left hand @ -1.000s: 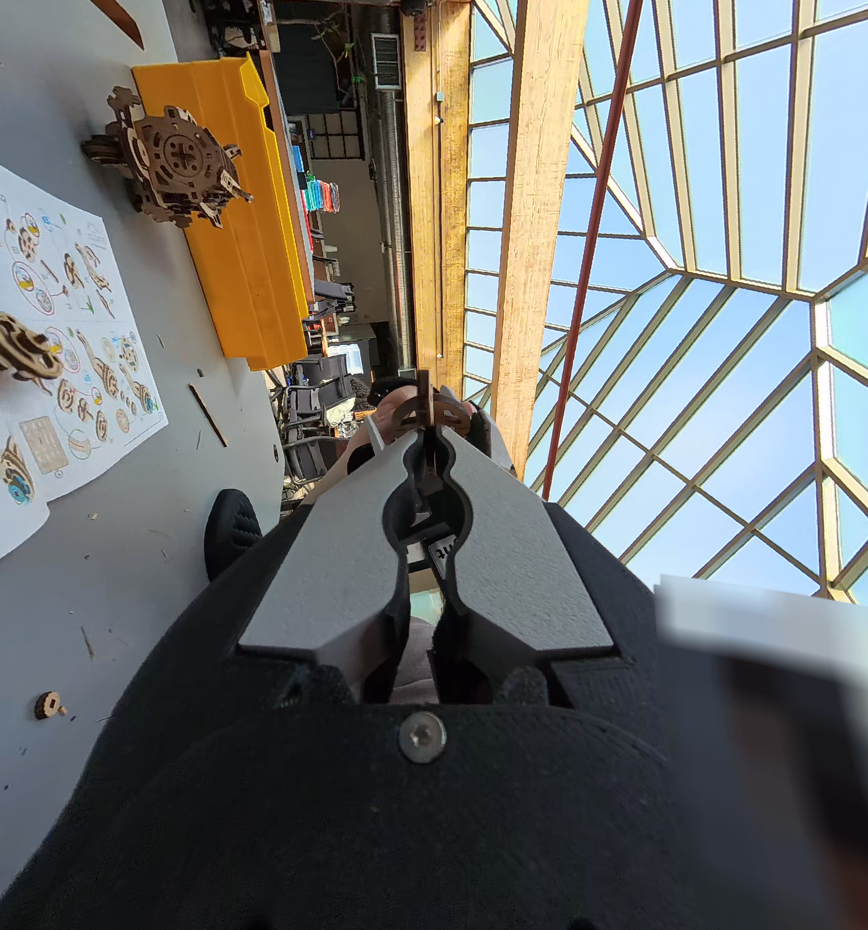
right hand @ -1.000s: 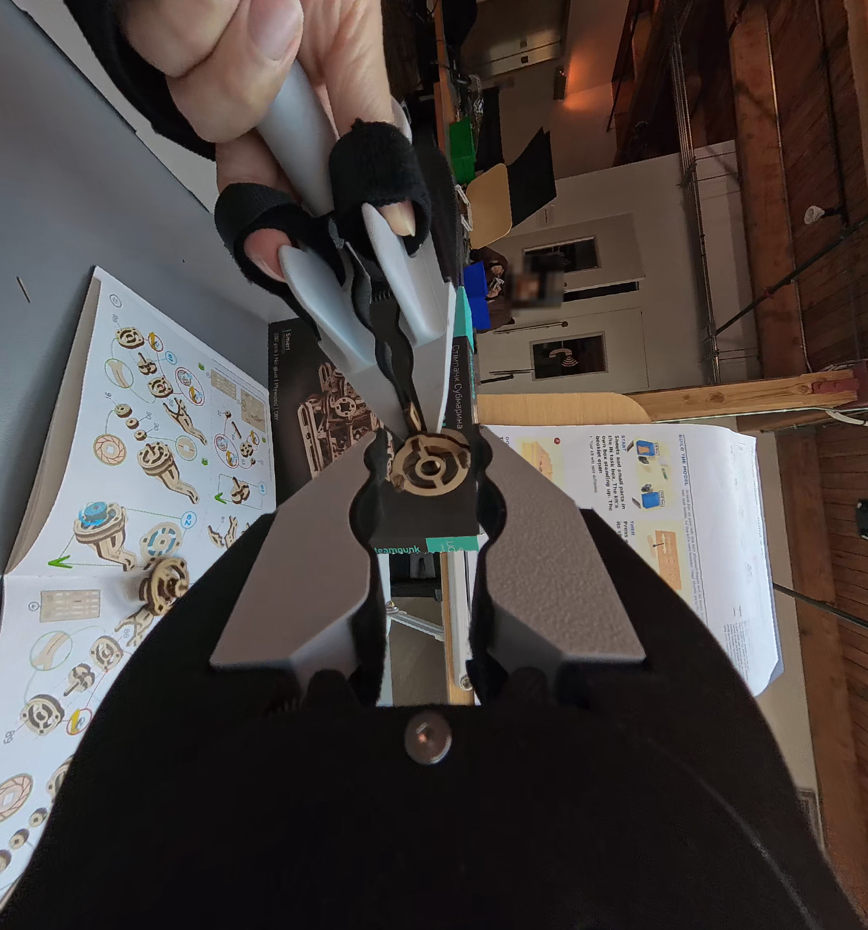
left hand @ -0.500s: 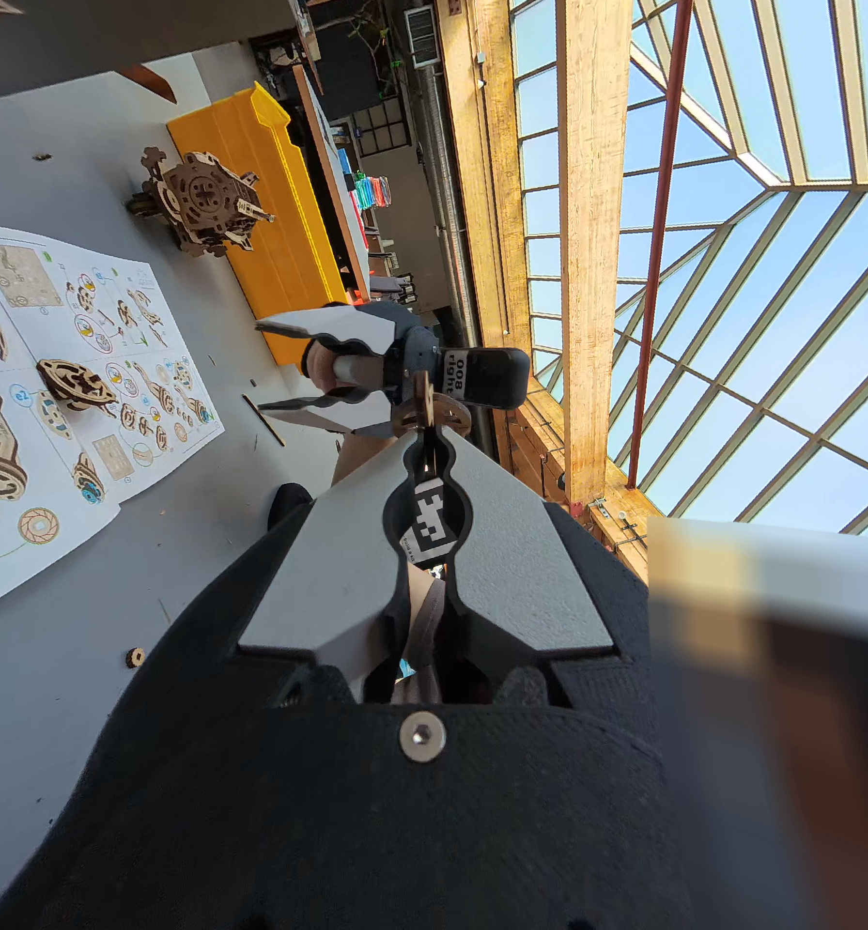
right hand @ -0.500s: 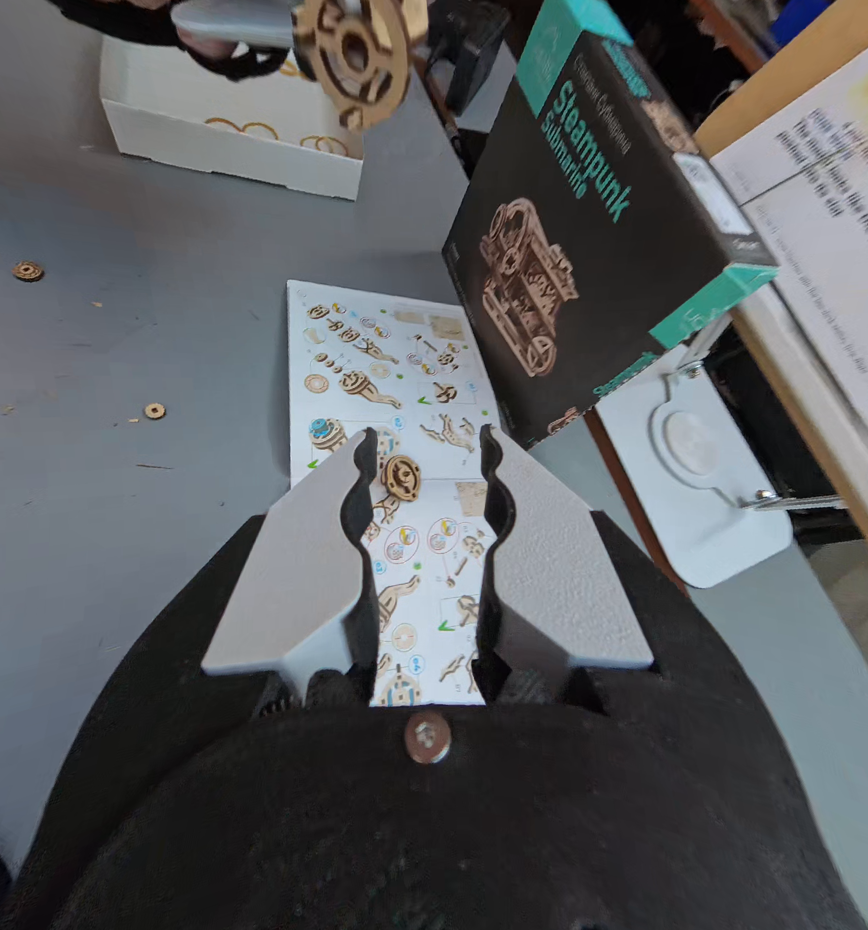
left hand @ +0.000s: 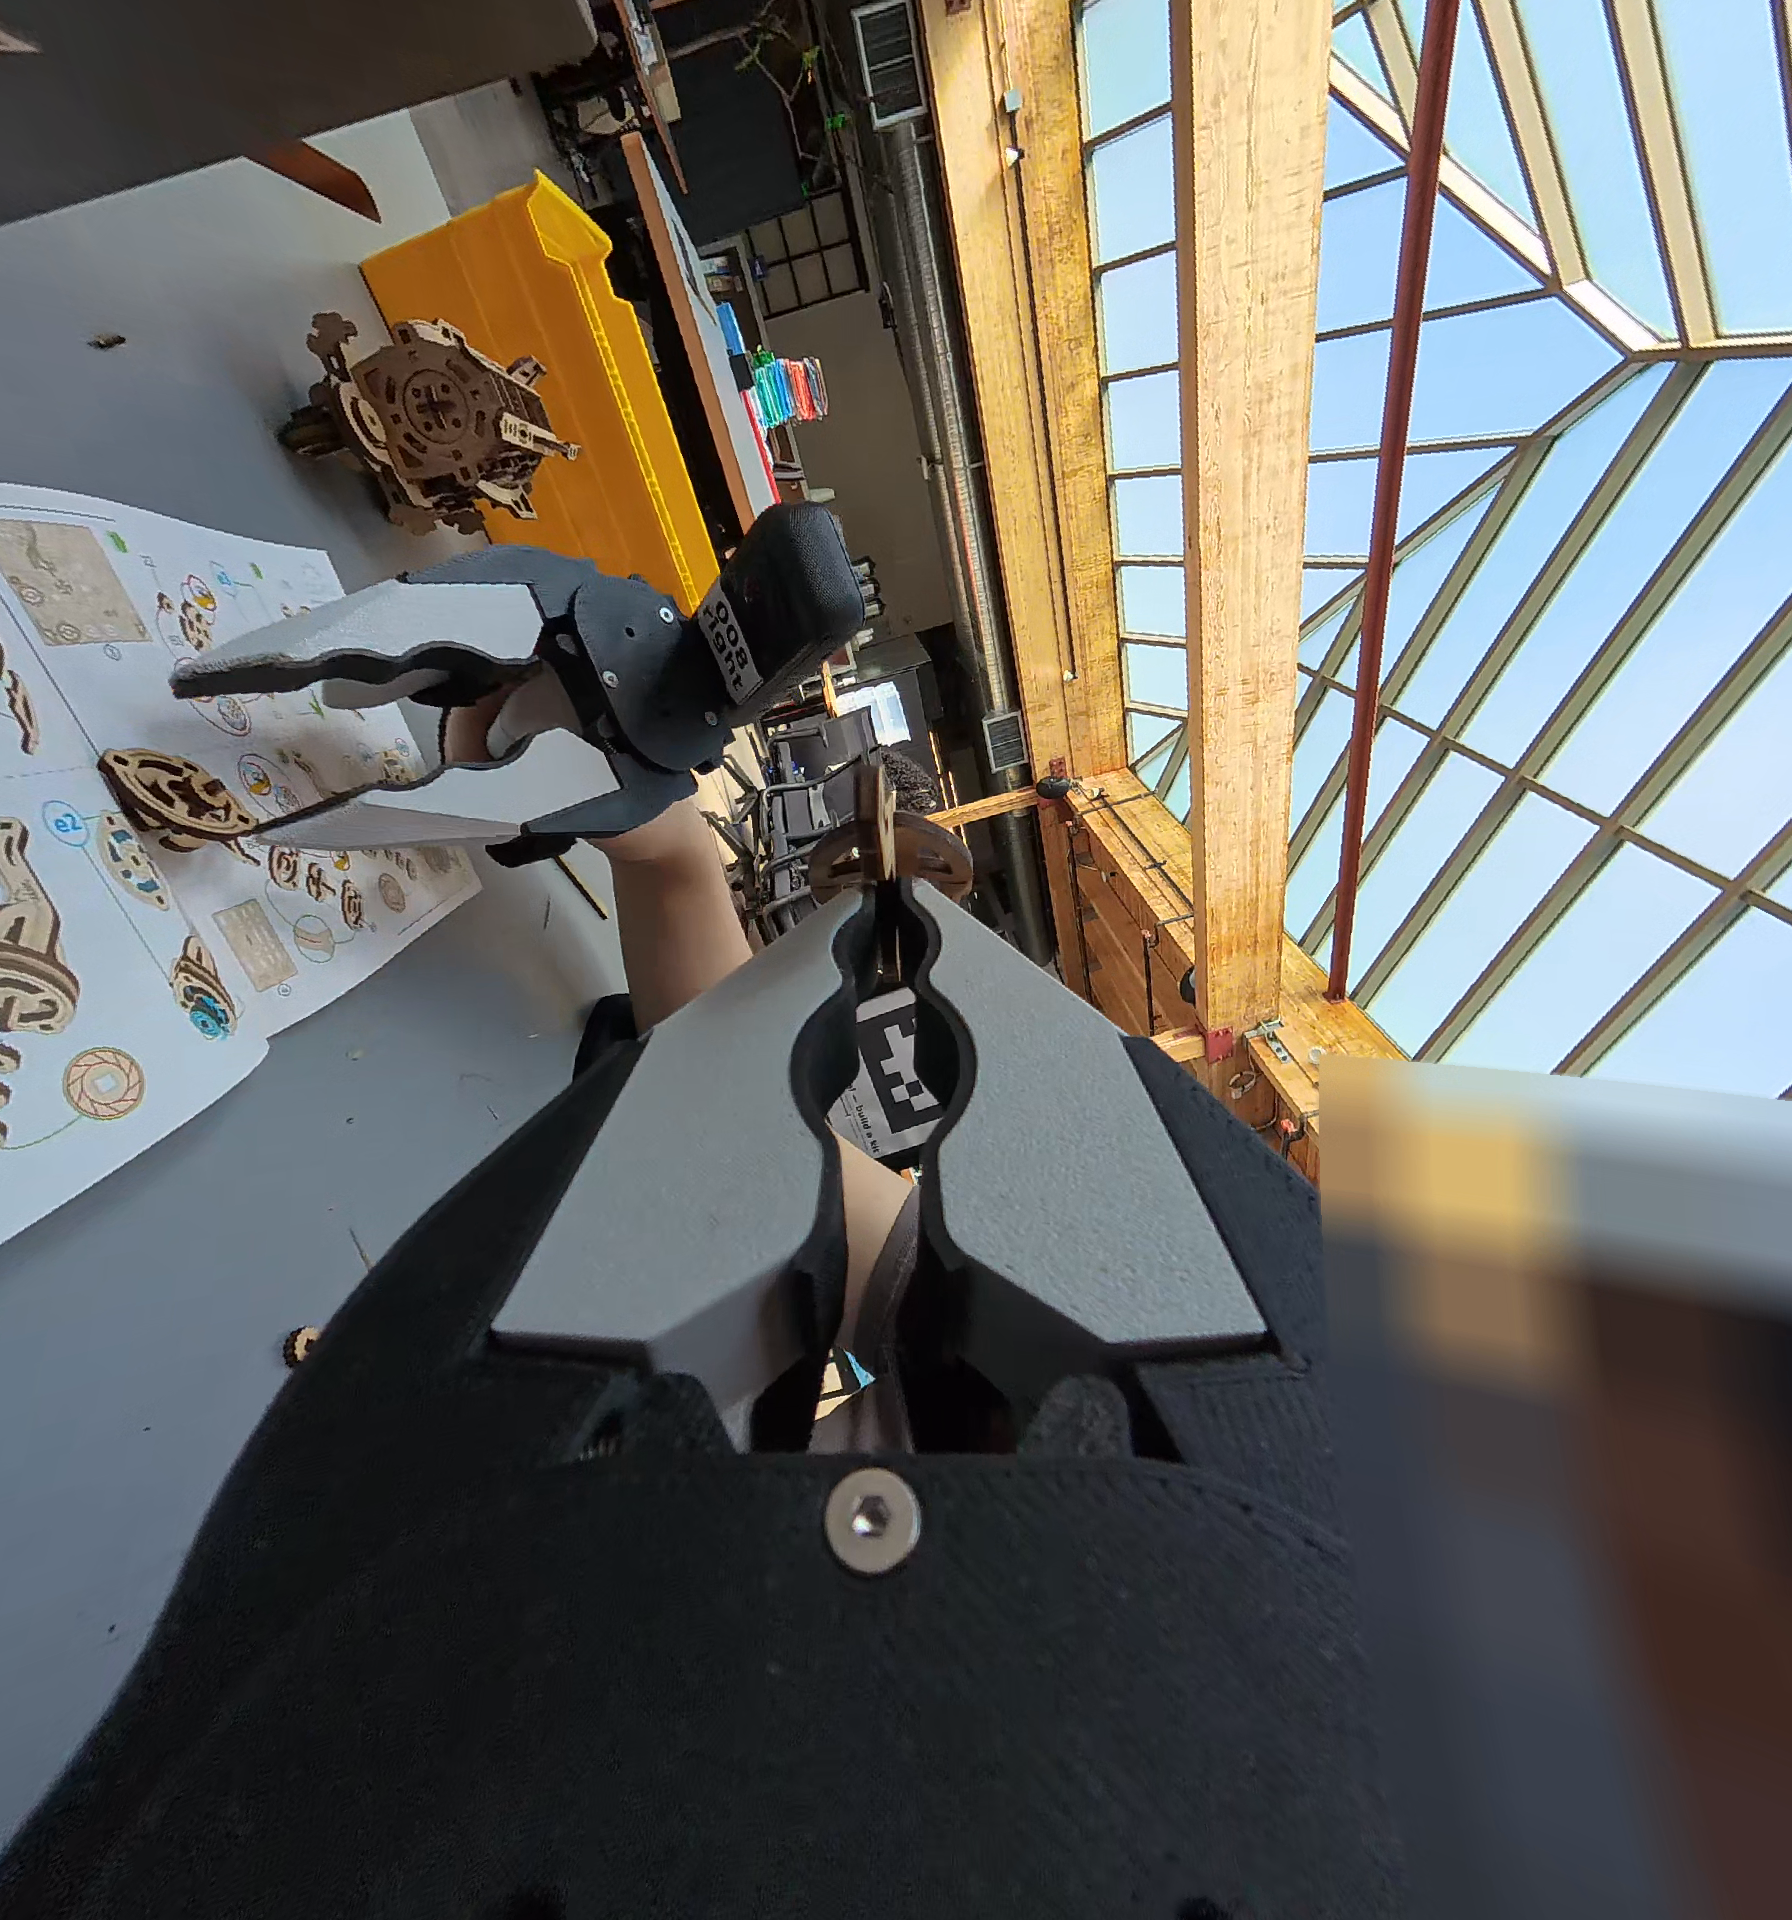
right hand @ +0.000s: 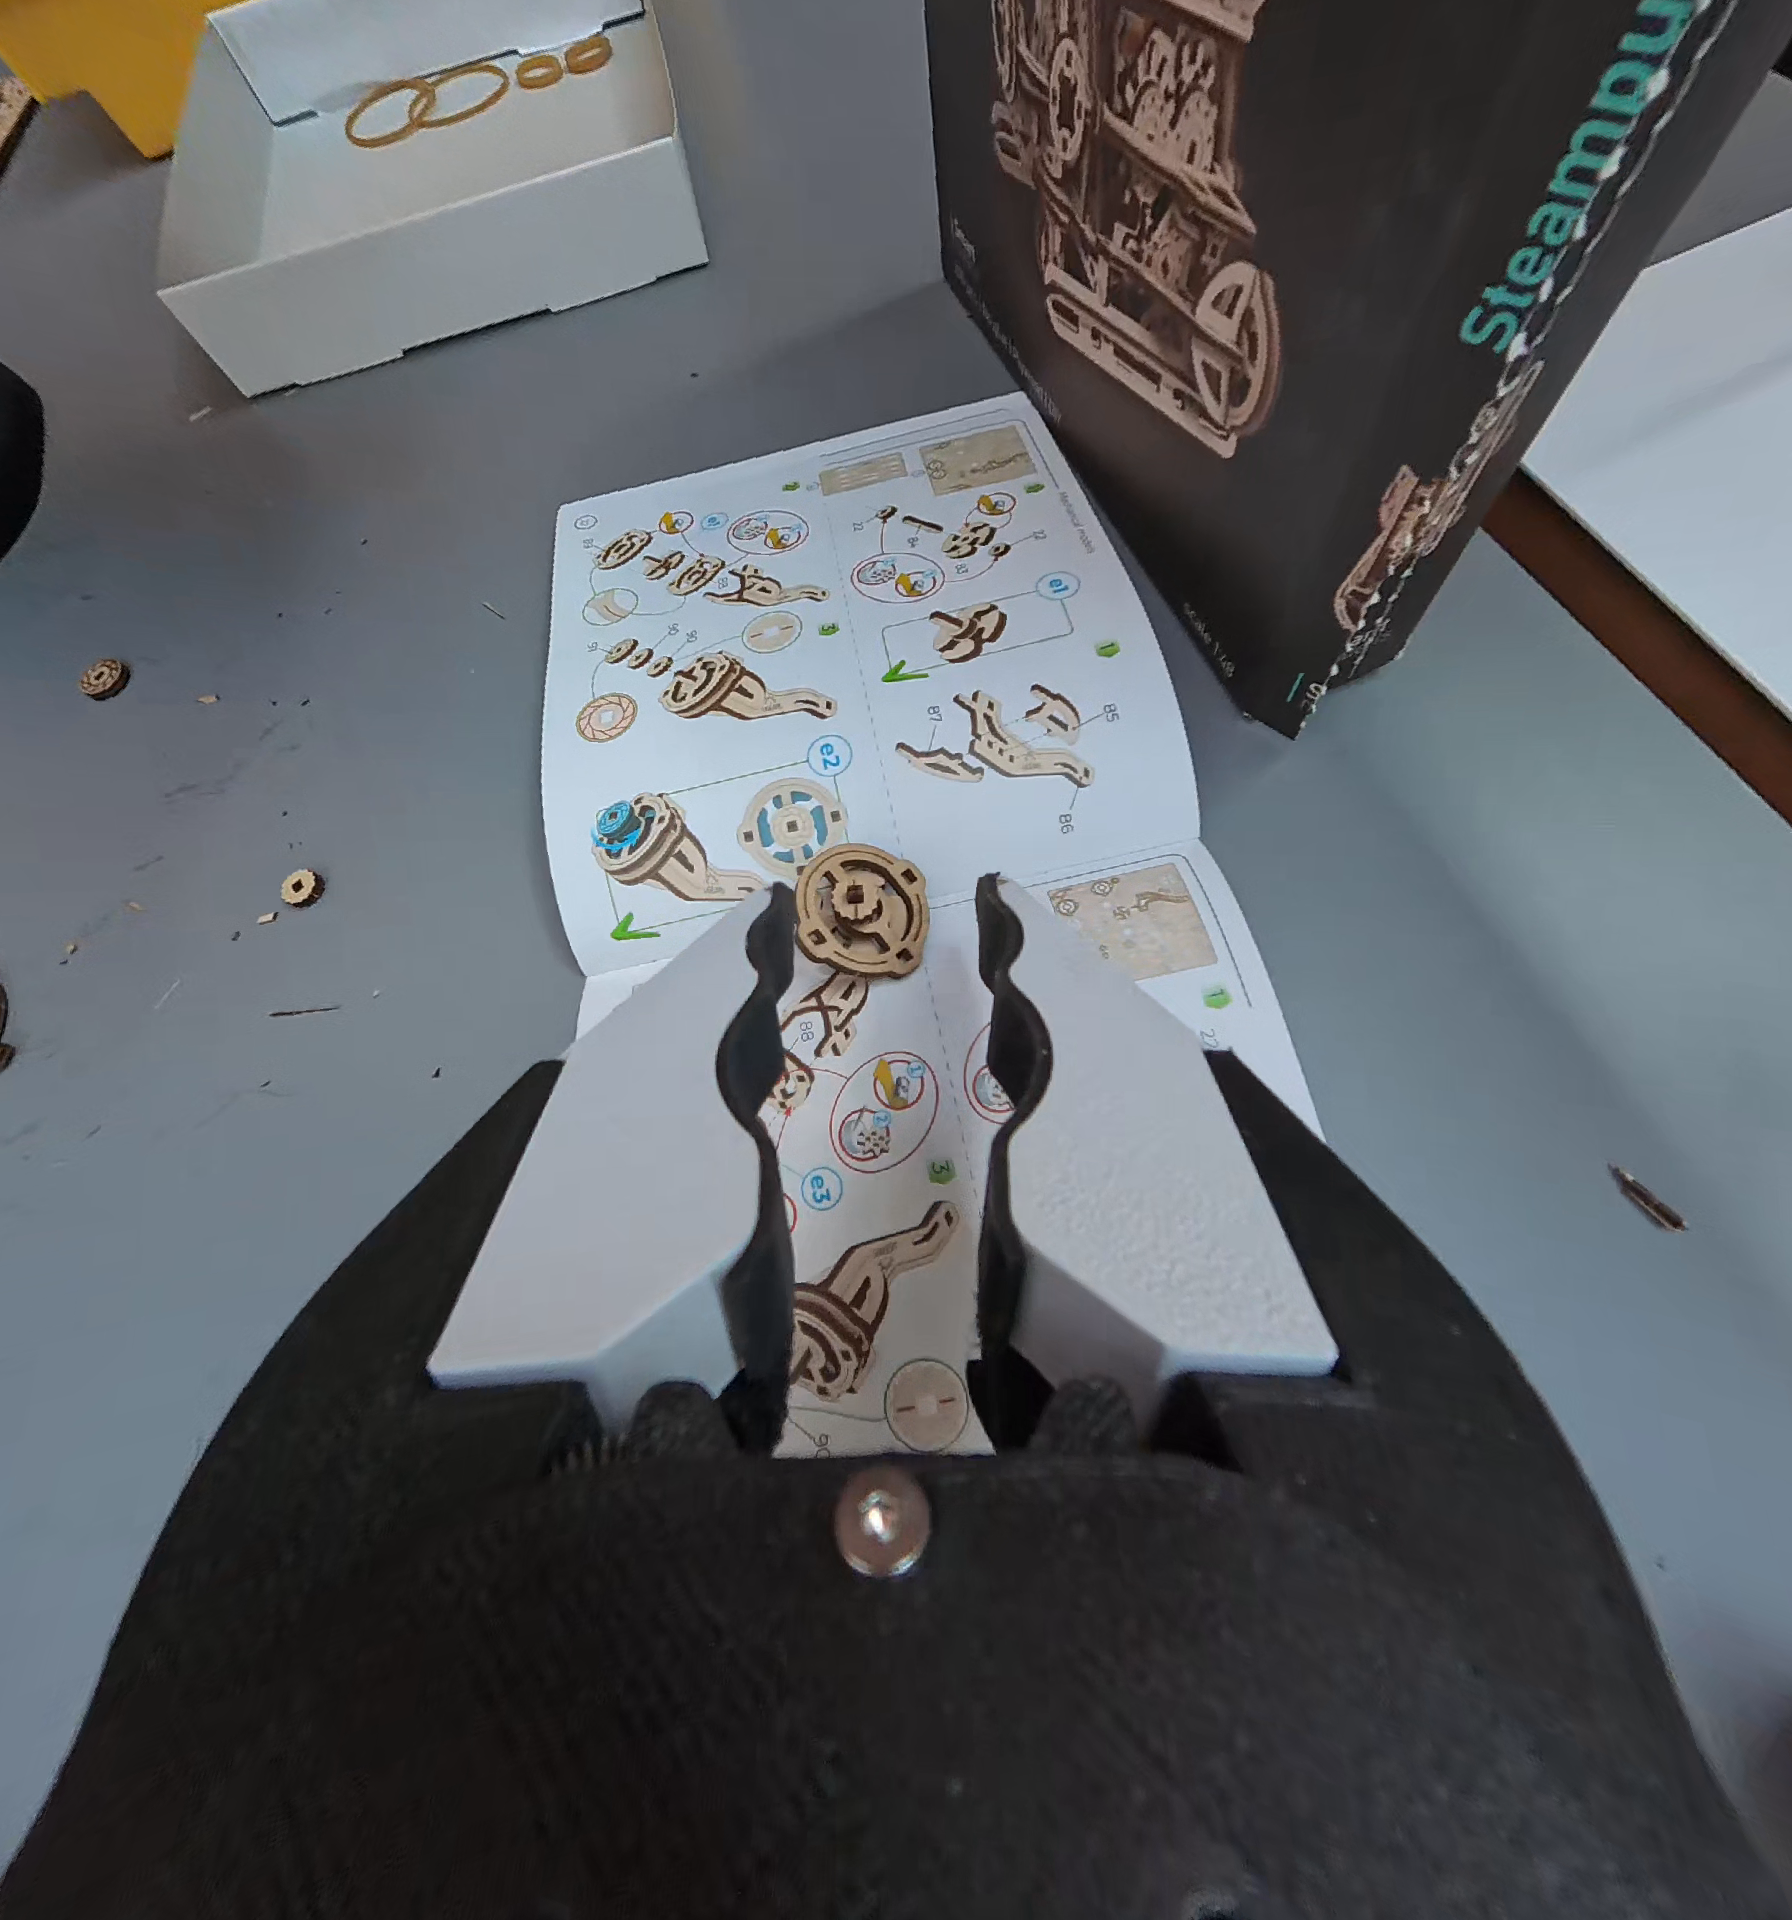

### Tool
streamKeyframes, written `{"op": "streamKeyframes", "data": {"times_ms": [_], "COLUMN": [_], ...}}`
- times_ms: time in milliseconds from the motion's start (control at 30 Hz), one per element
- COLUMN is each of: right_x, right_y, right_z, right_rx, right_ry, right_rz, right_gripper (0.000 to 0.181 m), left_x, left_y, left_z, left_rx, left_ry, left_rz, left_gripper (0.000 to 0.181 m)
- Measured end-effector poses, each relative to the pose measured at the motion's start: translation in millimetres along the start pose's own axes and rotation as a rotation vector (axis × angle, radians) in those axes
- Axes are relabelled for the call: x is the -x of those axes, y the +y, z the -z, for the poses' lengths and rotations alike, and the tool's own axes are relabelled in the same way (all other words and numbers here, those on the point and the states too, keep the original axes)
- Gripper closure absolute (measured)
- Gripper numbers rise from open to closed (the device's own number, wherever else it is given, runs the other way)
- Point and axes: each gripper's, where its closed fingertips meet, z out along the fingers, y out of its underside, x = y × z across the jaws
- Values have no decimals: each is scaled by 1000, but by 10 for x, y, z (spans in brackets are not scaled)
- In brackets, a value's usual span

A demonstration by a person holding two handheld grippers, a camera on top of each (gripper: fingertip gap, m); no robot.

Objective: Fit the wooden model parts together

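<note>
My left gripper (left hand: 887, 904) is shut on a small wooden wheel part (left hand: 890, 847) and holds it up in the air, edge-on. My right gripper (right hand: 881, 902) is open, low over the instruction sheet (right hand: 1027, 727). A round wooden gear-like part (right hand: 861, 914) lies on the sheet between its fingertips, close to the left finger; I cannot tell if they touch. The left wrist view shows the right gripper (left hand: 219, 756) open around that part (left hand: 170, 800). A partly built wooden model (left hand: 424, 426) stands farther back on the grey table.
A black product box (right hand: 1287, 312) stands behind the sheet at the right. A white open box (right hand: 435, 197) with wooden rings sits at the back left. Small loose wooden discs (right hand: 102, 677) (right hand: 300, 886) lie left of the sheet. A yellow bin (left hand: 559, 343) stands behind the model. Left tips to right tips: about 20 cm. The left gripper is farther from the partly built wooden model (left hand: 424, 426), some 30 cm, than the right, some 20 cm.
My right gripper has left the wheel in the left gripper, swung down to the table and now straddles the round part on the sheet. The left gripper still holds its wheel.
</note>
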Motion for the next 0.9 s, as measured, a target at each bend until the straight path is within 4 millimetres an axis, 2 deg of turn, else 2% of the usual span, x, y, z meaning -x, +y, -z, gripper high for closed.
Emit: {"op": "streamKeyframes", "data": {"times_ms": [300, 433, 633, 900], "right_x": [-35, 52, 30, 36], "right_y": [138, 107, 25, 80], "right_z": [-77, -86, -34, -73], "right_rx": [51, 45, 1, 23], "right_ry": [-9, -38, -27, -16], "right_rz": [-5, 33, 33, 105], "right_gripper": [148, 150, 149, 146], "left_x": [22, 34, 35, 33], "left_y": [-1, -5, -11, -29], "left_z": [-9, -11, -5, 14], "left_rx": [1, 0, -2, -7], "left_ry": [-3, -5, -4, -4], "left_rz": [3, 4, 5, 4], "left_gripper": [181, 181, 181, 181]}}
